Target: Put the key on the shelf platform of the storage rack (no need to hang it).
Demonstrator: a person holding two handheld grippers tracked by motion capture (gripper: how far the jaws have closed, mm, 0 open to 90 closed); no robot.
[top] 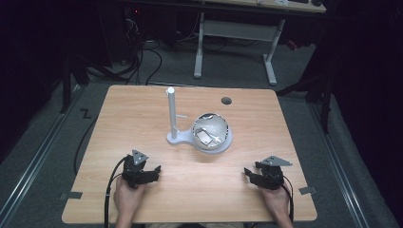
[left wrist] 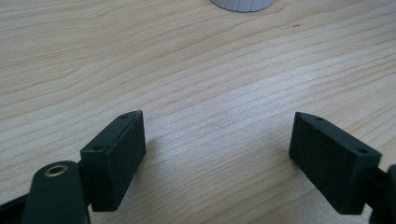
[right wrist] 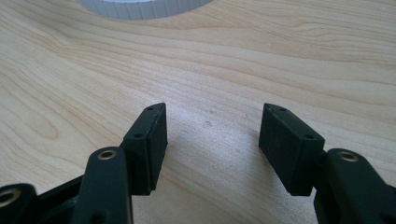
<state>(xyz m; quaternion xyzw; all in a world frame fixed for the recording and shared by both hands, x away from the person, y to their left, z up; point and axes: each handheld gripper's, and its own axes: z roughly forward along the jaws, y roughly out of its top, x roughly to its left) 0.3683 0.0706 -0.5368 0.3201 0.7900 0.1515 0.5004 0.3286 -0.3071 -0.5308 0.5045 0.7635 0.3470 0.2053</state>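
Now the left gripper (top: 153, 172) rests near the table's (top: 142, 104) front edge toward the left corner, jaws wide apart and empty; the right gripper (top: 248, 174) sits toward the front right corner, jaws likewise apart on nothing. Well beyond both, near the table's middle, a white stand (top: 172, 118) touches a clear dome (top: 210, 131).

Jaws spread wide over bare wooden table (left wrist: 196, 70).

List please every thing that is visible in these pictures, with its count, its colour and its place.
table: one, light wood, centre
stand with upright post: one, white, middle of table
clear dome: one, transparent, on the white base right of the post
round hole: one, dark, far part of table
desk frame: one, white, behind the table
left gripper: one, black, near left, open, nothing between
right gripper: one, black, near right, open, nothing between
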